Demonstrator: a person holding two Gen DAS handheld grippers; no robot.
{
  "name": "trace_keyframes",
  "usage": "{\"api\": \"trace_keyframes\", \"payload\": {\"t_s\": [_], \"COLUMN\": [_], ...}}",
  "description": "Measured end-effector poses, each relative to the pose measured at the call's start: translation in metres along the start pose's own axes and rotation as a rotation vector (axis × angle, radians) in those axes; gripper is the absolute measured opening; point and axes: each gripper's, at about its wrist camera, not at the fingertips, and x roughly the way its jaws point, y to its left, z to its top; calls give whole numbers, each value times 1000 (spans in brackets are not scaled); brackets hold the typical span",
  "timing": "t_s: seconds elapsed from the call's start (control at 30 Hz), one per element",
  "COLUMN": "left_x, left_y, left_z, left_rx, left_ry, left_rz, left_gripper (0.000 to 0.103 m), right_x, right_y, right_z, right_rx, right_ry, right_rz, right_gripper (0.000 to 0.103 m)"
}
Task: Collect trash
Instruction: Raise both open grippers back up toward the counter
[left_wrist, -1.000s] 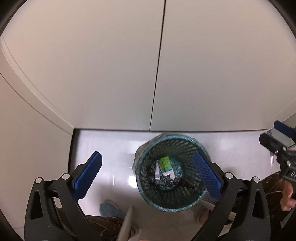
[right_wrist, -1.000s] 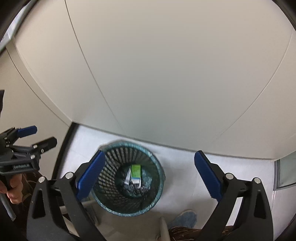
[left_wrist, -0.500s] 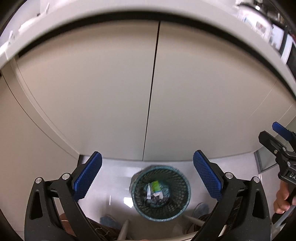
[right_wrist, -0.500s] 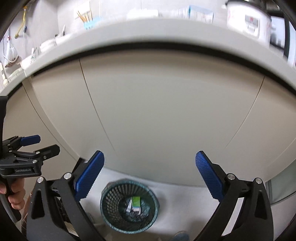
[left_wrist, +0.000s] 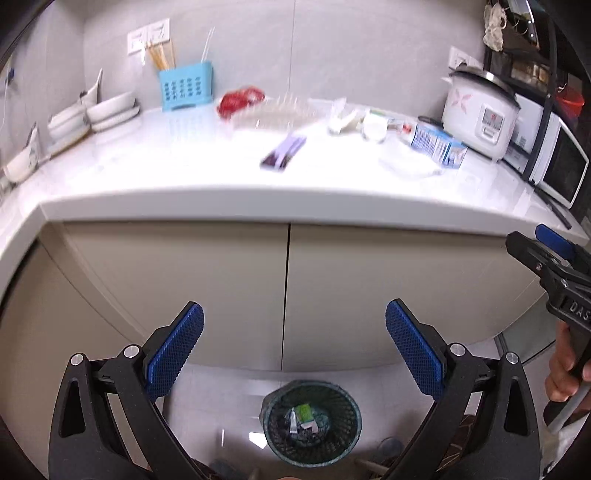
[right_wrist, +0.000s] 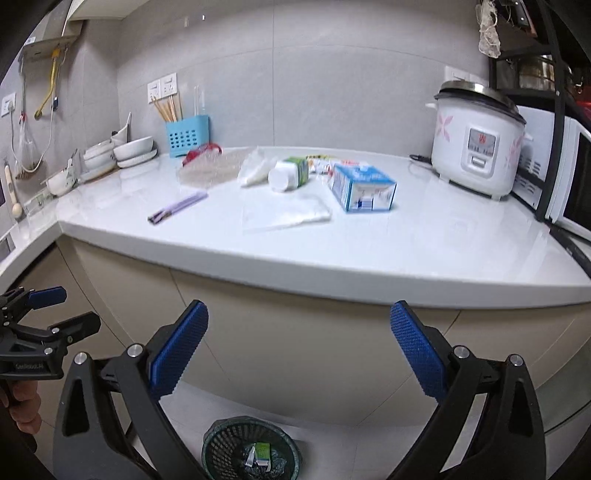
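Lowest in both views sits the mesh bin (left_wrist: 312, 424) on the floor, with a green carton (right_wrist: 263, 451) and scraps inside. Just above it, the left gripper (left_wrist: 294, 347) and right gripper (right_wrist: 299, 349) both stand spread wide with nothing between their blue pads. Behind them run the cabinet doors (left_wrist: 221, 295). Across the upper half of the frames lies the counter (right_wrist: 406, 254), carrying a purple wrapper (right_wrist: 177, 207), a clear bag (right_wrist: 286, 214), a blue carton (right_wrist: 362, 188), a bottle (right_wrist: 290, 174) and, at upper right, a rice cooker (right_wrist: 478, 144).
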Motion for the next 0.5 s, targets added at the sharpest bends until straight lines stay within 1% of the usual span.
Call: {"api": "trace_keyframes", "payload": {"t_s": [0.1, 0.2, 0.27, 0.33, 0.4, 0.5], "left_x": [-9, -10, -6, 1, 10, 27], "left_y": [-6, -10, -6, -1, 5, 9], "left_z": [24, 47, 64, 86, 102, 124], "left_rx": [12, 27, 21, -3, -13, 8], "left_ry": [-18, -27, -20, -7, 7, 36], "left_rz": [3, 6, 3, -16, -5, -11], "left_gripper": [97, 97, 97, 97, 97, 97], "right_x": [-1, 3, 8, 15, 26, 47], "right_y": [-4, -13, -19, -24, -27, -35], "right_z": [29, 57, 74, 90, 102, 119], "right_rx": [-8, -4, -3, -5, -16, -27], "right_ry": [-7, 0, 14, 27, 43, 71], "right_rz": [-21, -31, -35, -42, -53, -67], "right_gripper": [95, 95, 95, 95, 95, 95]}}
